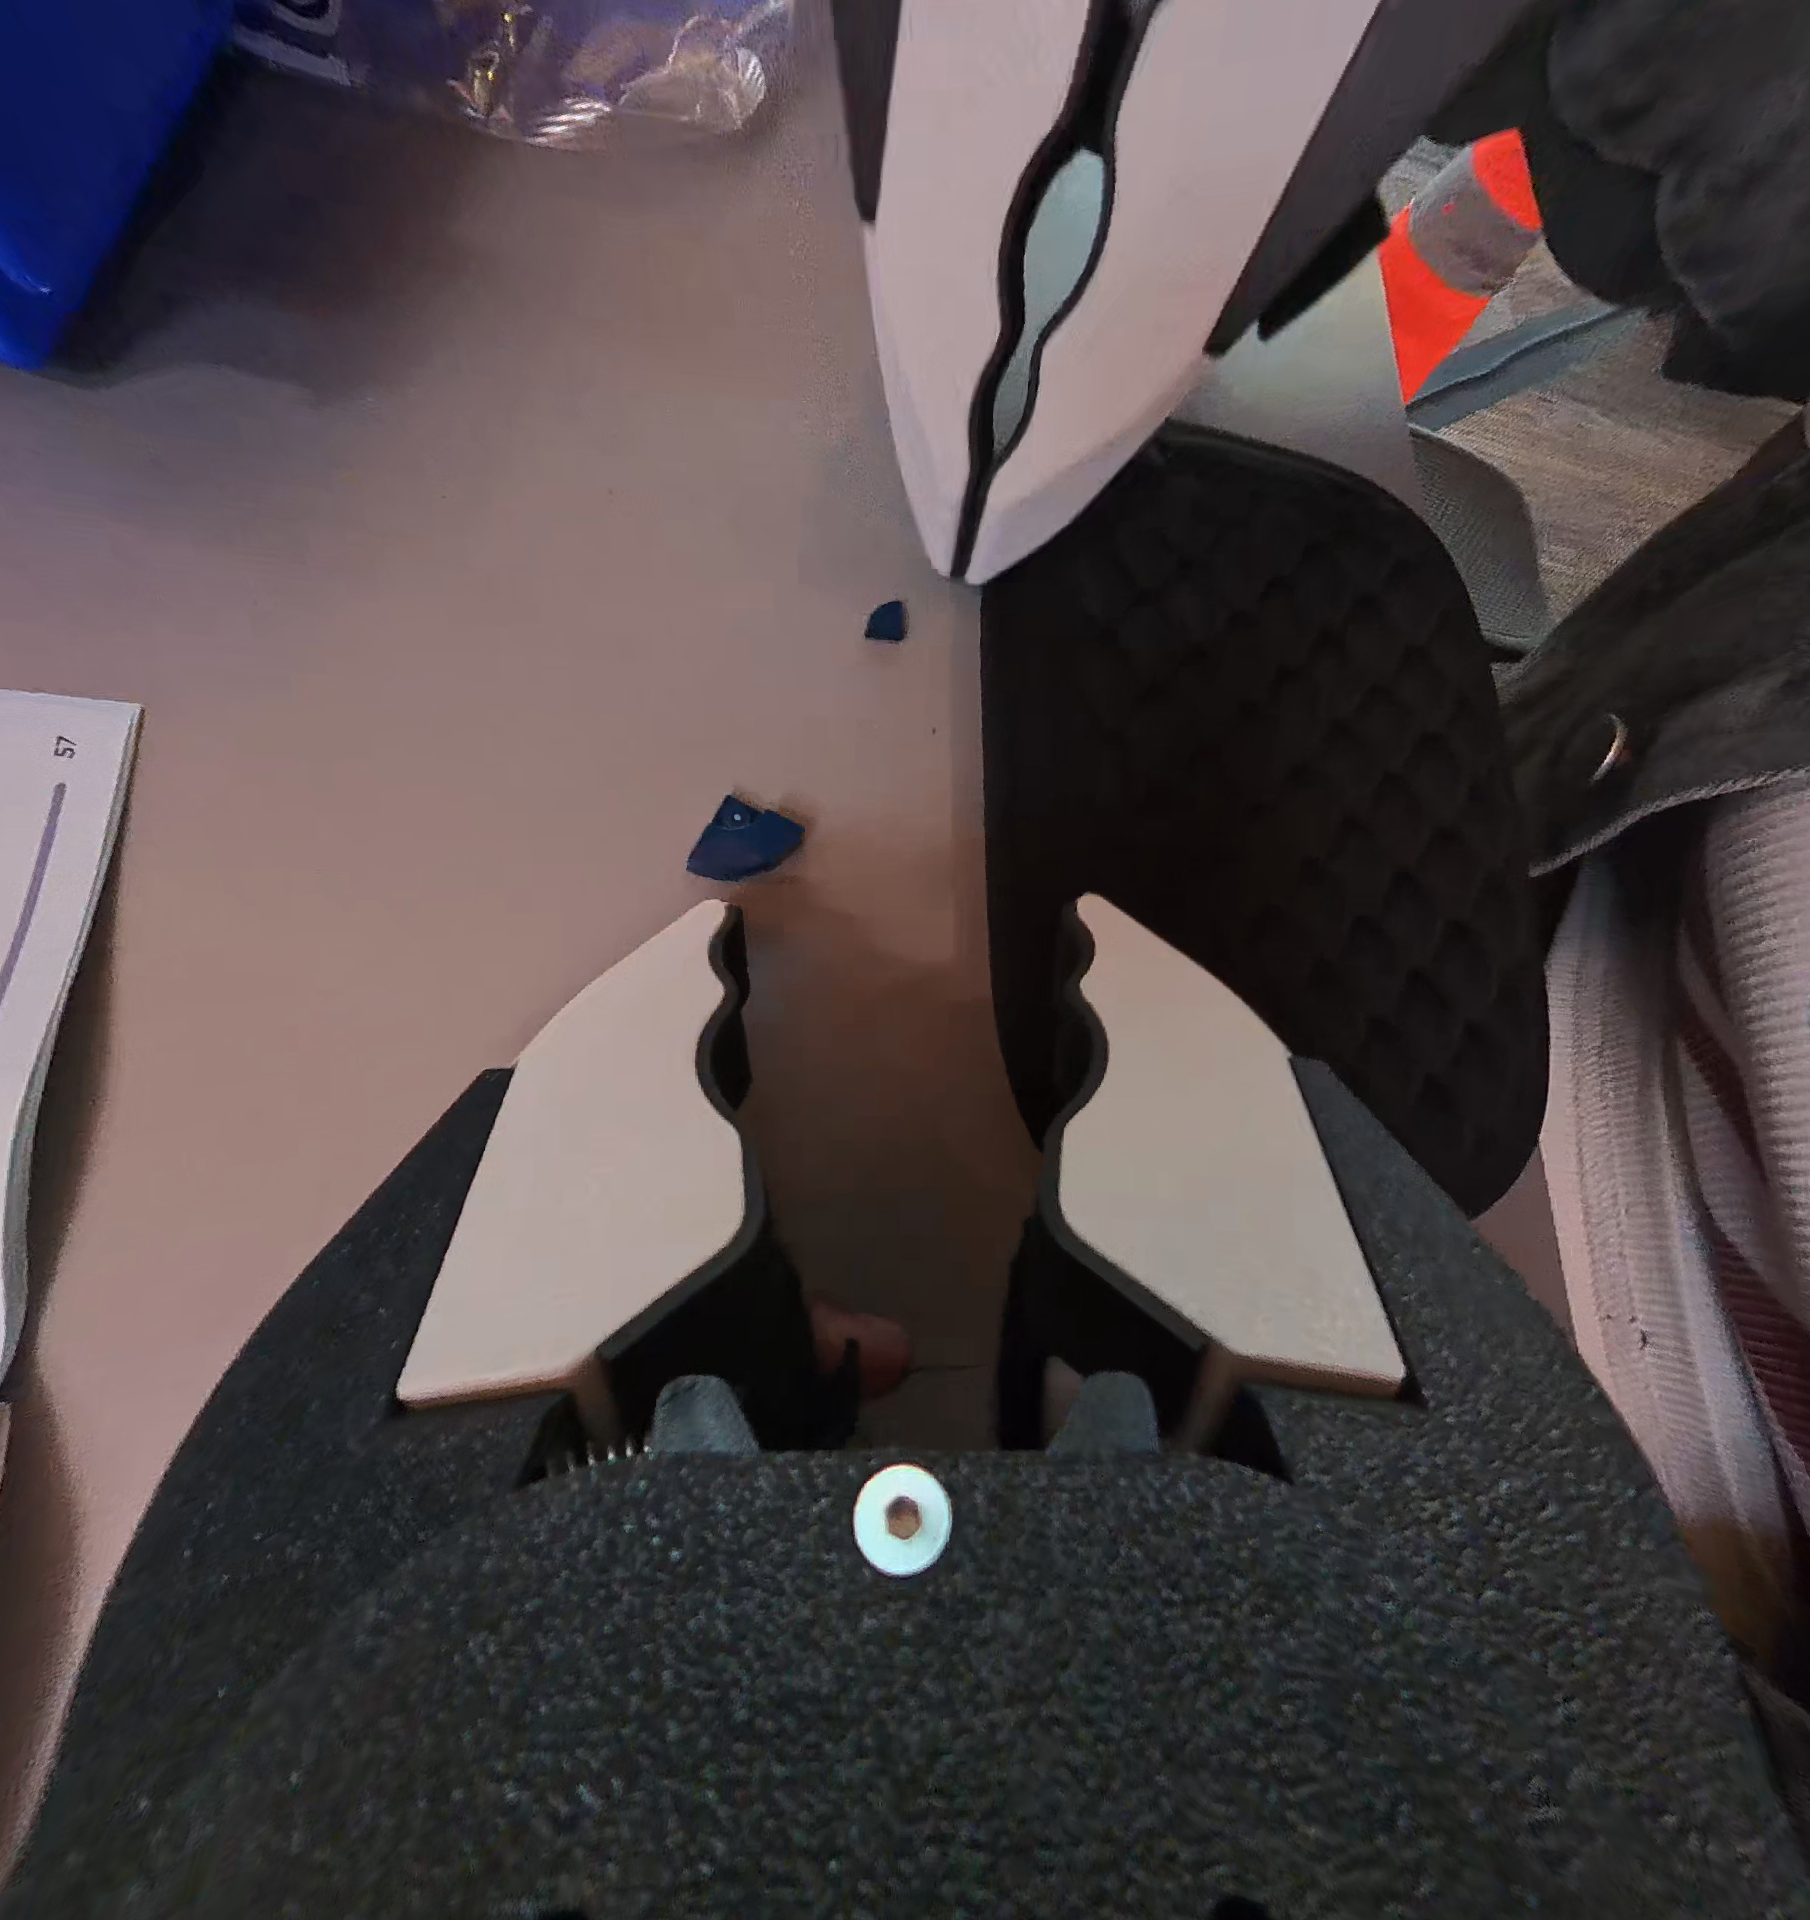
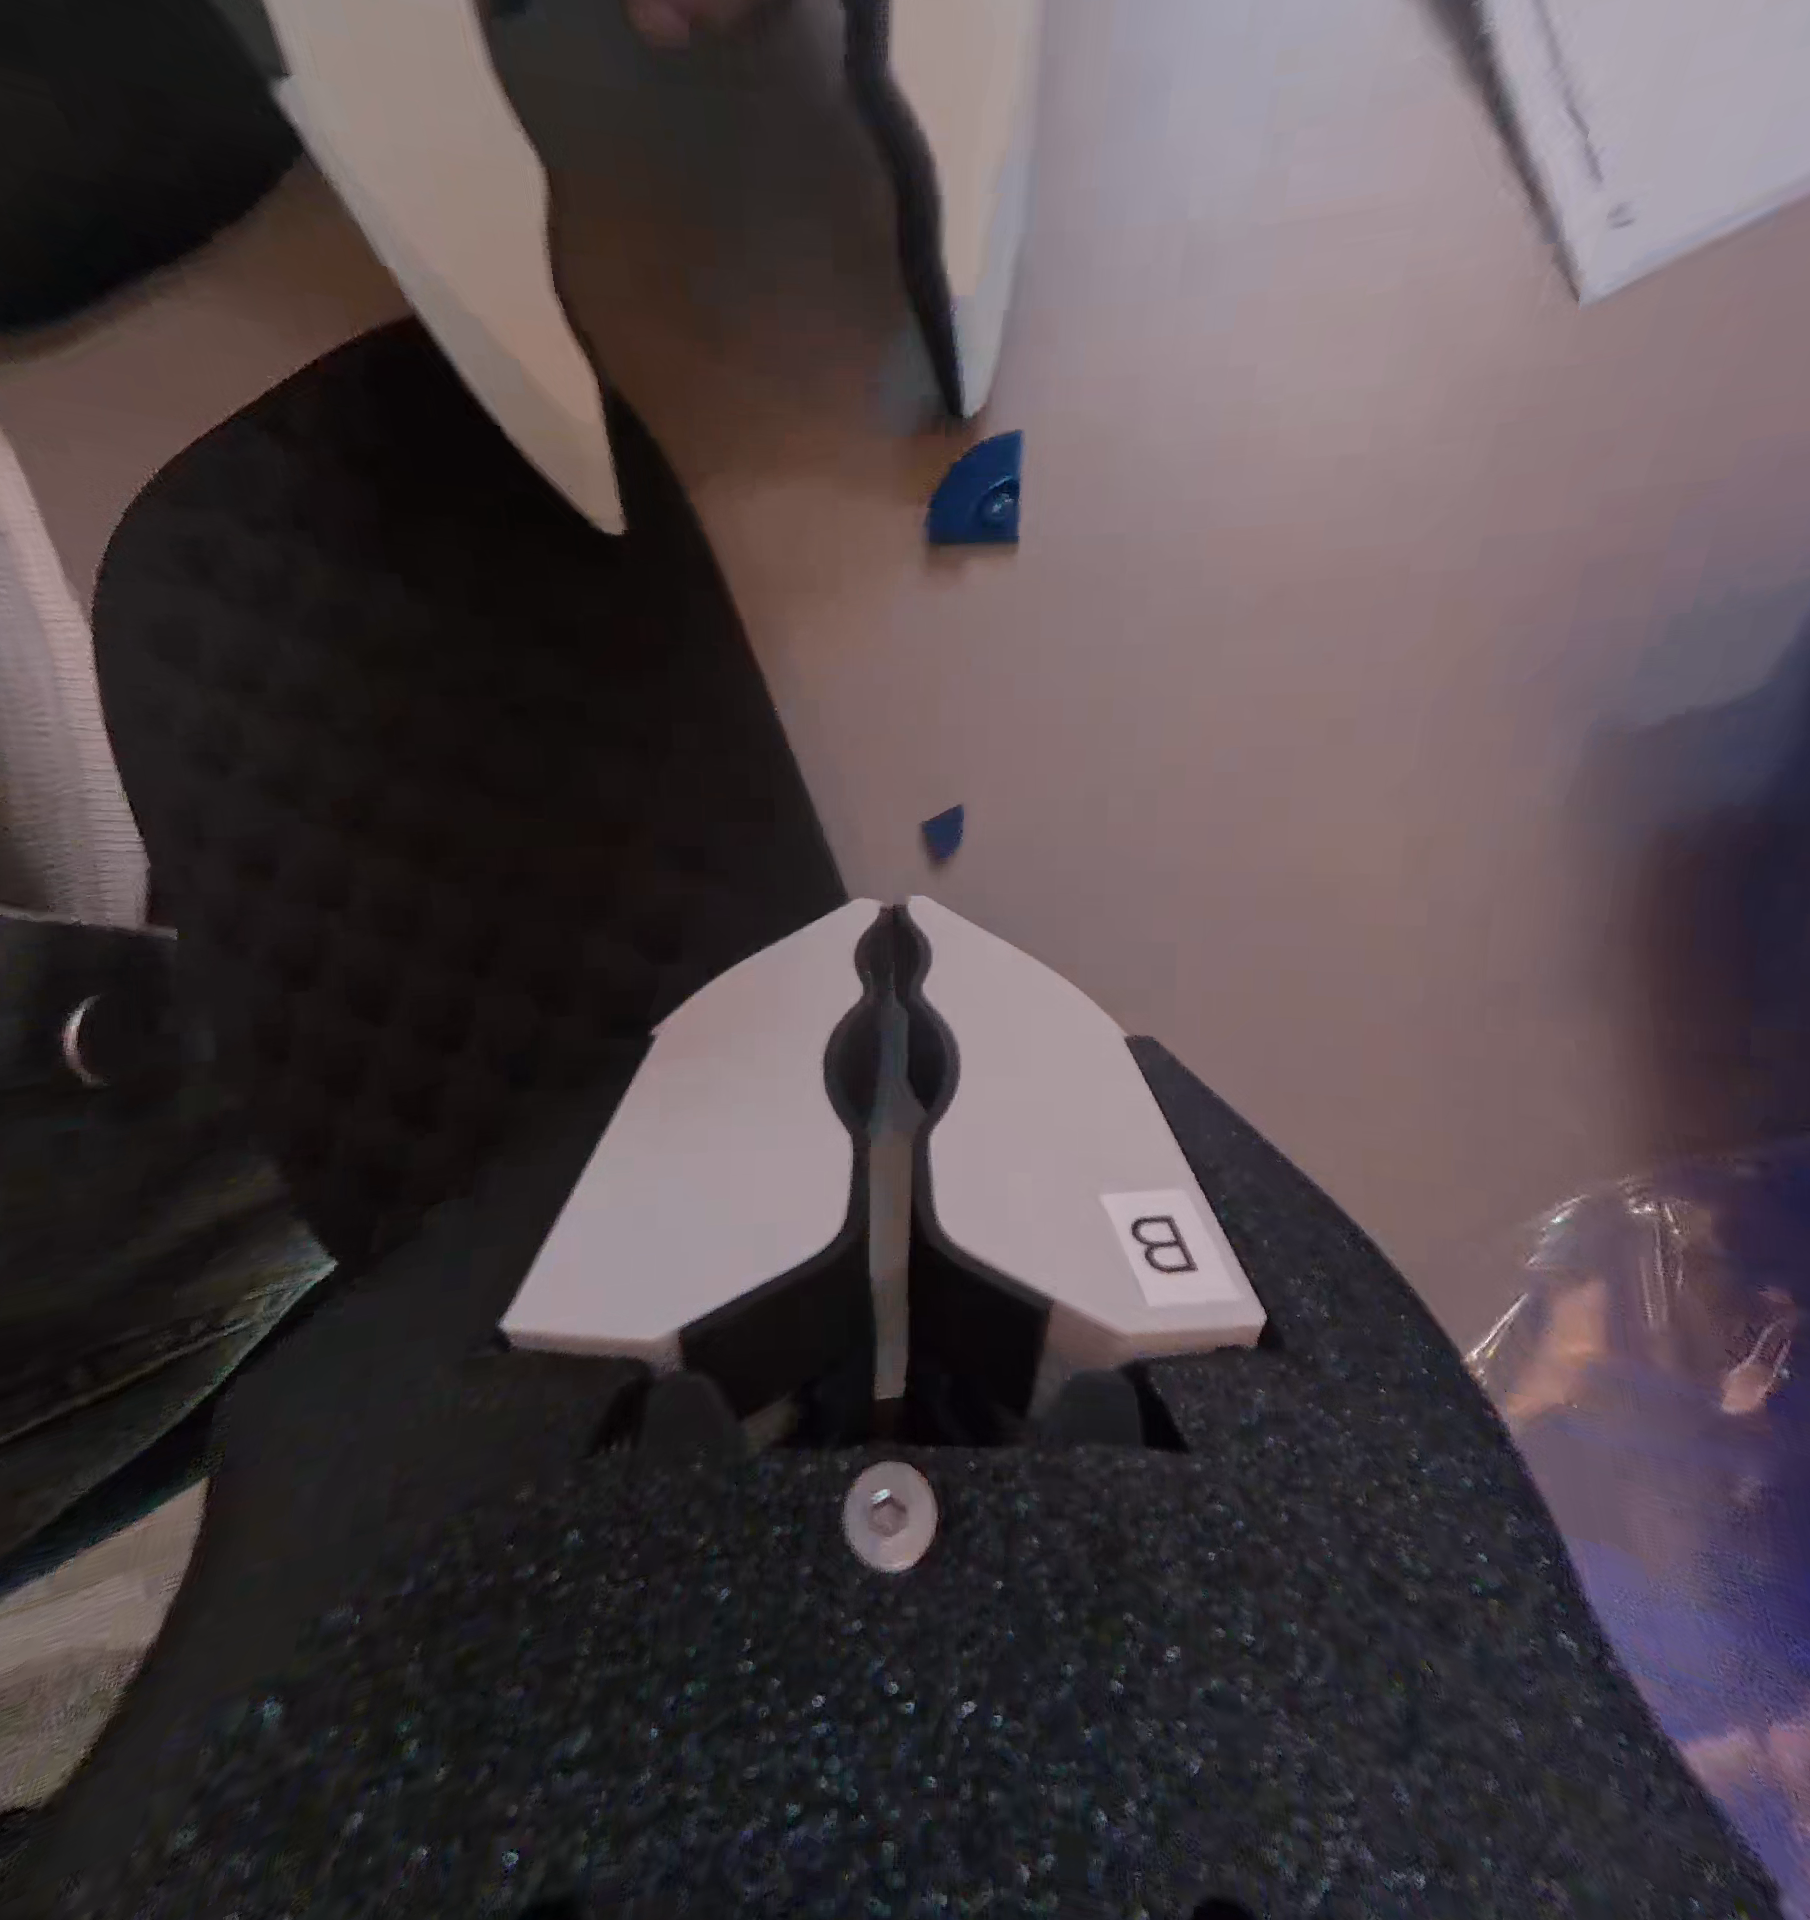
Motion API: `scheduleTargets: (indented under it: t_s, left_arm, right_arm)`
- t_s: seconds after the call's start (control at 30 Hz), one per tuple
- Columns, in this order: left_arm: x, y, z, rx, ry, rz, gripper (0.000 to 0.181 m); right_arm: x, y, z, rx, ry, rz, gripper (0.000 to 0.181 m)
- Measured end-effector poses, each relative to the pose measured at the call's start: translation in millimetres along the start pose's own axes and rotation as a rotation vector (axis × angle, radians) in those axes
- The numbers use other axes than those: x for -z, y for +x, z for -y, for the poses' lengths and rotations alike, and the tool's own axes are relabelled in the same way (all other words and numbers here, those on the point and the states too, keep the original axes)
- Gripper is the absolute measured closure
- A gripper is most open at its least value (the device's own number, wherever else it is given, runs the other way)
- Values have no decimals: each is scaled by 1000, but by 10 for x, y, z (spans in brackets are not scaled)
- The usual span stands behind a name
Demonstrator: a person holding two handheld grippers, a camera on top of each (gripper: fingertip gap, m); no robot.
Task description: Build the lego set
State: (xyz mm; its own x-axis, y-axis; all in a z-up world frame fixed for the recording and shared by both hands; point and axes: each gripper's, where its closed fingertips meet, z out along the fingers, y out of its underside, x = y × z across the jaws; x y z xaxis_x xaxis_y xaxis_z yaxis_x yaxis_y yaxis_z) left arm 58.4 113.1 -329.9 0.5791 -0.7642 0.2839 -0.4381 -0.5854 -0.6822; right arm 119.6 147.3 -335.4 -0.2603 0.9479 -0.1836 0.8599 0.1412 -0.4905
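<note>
left gripper [image 1: 901, 914] spread wide, empty, one tip just beside larger blue lego piece [image 1: 743, 837], likely lining up pick. right gripper [image 2: 899, 912] pinched closed, empty, tips near smaller blue piece [image 2: 942, 831], beyond larger piece.

Left gripper [image 1: 906, 914]: I have its jaws spread wide, nothing between them. Right gripper [image 2: 899, 906]: I have its white fingers [image 2: 735, 1143] pressed together at the tips, pointing toward the left one.
</note>
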Motion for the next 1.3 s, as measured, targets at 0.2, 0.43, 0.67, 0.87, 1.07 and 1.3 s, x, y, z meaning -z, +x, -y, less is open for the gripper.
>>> scheduleTargets:
  t_s: [0.2,0.43,0.67,0.87,1.07,1.3]
  left_arm:
    - [-18,-4,16,13,18,-7,121]
    - [-35,-1,35,5,22,-13,119]
    - [-43,1,48,-5,35,-37,120]
    - [-44,-3,52,-12,32,-41,119]
    - [-51,-4,55,-24,28,-39,120]
    - [-71,9,70,-29,30,-48,120]
  right_arm:
    - [-66,145,105,-16,55,-27,181]
    - [-10,257,164,2,50,-93,181]
    - [-92,66,113,-51,35,1,181]
    - [-160,199,282,54,75,-11,181]
    - [-34,134,276,192,156,-82,170]
    - [-9,118,278,718,42,5,169]
